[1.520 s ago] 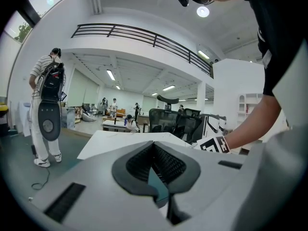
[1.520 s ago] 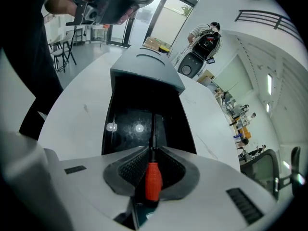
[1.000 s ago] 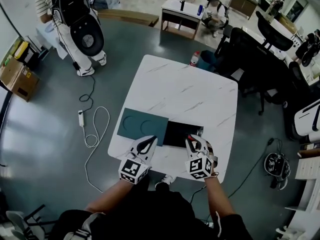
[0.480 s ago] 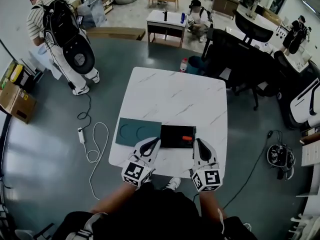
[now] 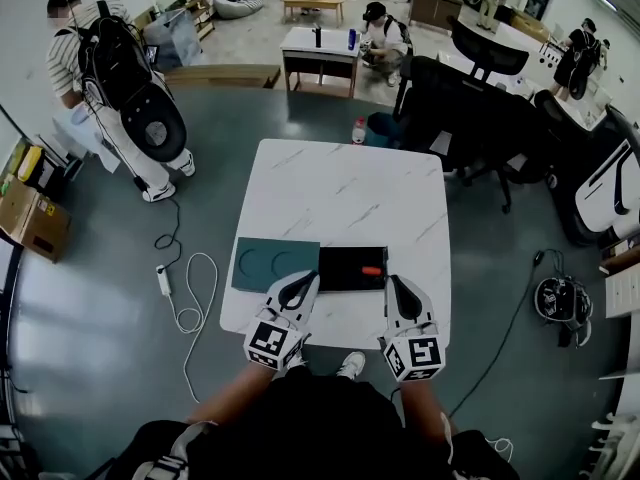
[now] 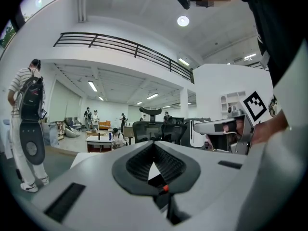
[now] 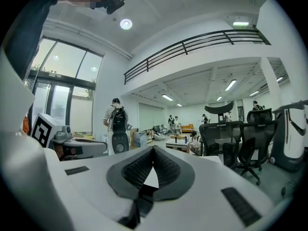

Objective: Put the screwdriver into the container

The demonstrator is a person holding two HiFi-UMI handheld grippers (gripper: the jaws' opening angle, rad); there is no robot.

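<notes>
Screwdriver in container, right gripper withdrawn

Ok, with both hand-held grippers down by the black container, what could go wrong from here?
1. The right hand-held gripper sits close beside the screwdriver, whose orange handle lies at the right end of the black container; a stray move might knock it.
2. The left hand-held gripper points at where the container meets the green tray; a nudge could shift either.
3. A white power strip and its looped cable lie on the floor nearby: possible trip hazard.
</notes>
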